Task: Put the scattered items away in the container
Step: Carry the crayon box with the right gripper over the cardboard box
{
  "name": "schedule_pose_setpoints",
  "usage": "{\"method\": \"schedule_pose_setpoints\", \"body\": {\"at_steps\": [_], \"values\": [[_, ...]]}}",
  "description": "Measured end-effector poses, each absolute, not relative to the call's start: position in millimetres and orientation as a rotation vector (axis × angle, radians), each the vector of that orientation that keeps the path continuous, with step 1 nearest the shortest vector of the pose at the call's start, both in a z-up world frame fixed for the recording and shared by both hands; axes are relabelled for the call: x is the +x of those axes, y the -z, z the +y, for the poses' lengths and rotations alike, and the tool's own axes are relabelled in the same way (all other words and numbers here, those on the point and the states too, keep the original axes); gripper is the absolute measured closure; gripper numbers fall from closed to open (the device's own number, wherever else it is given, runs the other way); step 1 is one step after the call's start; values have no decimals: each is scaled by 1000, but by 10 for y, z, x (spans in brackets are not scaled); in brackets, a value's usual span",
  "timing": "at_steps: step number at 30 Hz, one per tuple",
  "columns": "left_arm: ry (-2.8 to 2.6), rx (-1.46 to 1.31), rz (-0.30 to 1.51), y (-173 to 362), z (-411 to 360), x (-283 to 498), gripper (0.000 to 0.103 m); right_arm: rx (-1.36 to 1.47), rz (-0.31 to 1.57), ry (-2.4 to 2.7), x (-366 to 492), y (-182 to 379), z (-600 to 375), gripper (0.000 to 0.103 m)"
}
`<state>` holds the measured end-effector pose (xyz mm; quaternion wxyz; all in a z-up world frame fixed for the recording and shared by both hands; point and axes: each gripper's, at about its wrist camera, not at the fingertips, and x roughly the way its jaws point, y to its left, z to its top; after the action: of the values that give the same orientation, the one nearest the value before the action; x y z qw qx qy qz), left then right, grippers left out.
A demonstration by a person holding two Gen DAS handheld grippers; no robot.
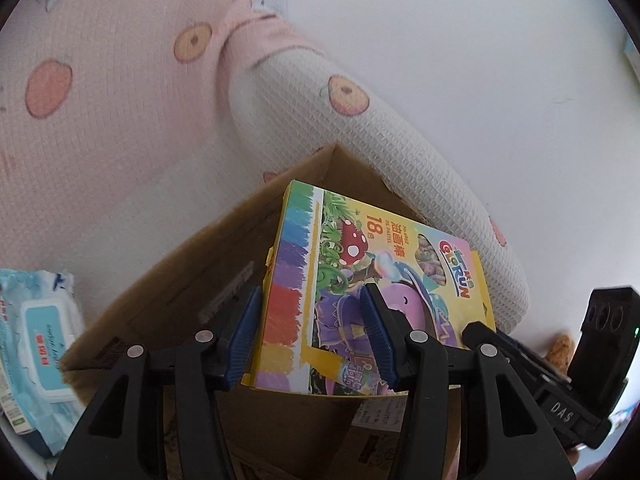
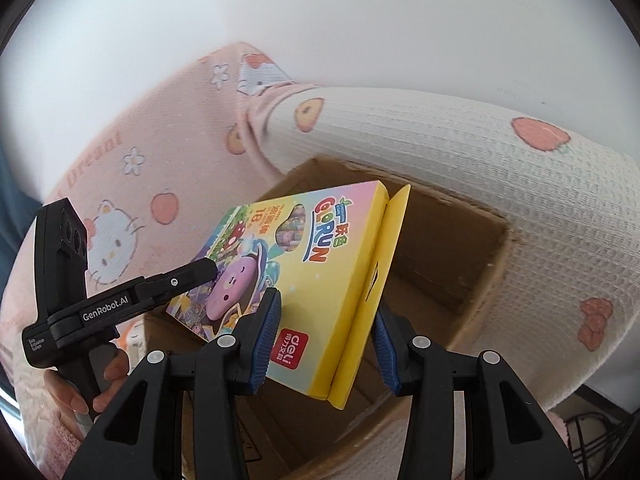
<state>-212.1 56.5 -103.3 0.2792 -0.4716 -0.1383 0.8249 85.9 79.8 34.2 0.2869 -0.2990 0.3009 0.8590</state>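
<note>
Above the open cardboard box (image 2: 460,248), oil pastel box (image 2: 320,280) tilted, left gripper (image 1: 316,334) and right gripper (image 2: 326,344) each clamped on one end, wet wipes pack (image 1: 38,344) beside, pink bedding (image 2: 160,152) behind.

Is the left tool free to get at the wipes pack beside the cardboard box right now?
Probably not yet: the left tool grips the crayon box above the cardboard box. The wipes pack lies uncovered nearby, reachable once it lets go.
</note>
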Motion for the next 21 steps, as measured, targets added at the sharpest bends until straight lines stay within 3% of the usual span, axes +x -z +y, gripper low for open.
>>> {"method": "schedule_pose_setpoints", "body": {"at_steps": [12,18,19,21], "values": [[-2088,-1537,-359,1351,795,-2595,48,-973,821,-2185,693,-180,1085,61],[-2100,-1626,-194,1347,1012,-2679,49,-1111,720,-2140,543,-147,1142,61],[-2086,-1617,-185,1336,1044,-2678,71,-1133,716,-2138,530,-134,1155,61],[-1899,-1598,-310,1303,1153,-2681,76,-1197,748,-2154,497,-83,1191,63]]}}
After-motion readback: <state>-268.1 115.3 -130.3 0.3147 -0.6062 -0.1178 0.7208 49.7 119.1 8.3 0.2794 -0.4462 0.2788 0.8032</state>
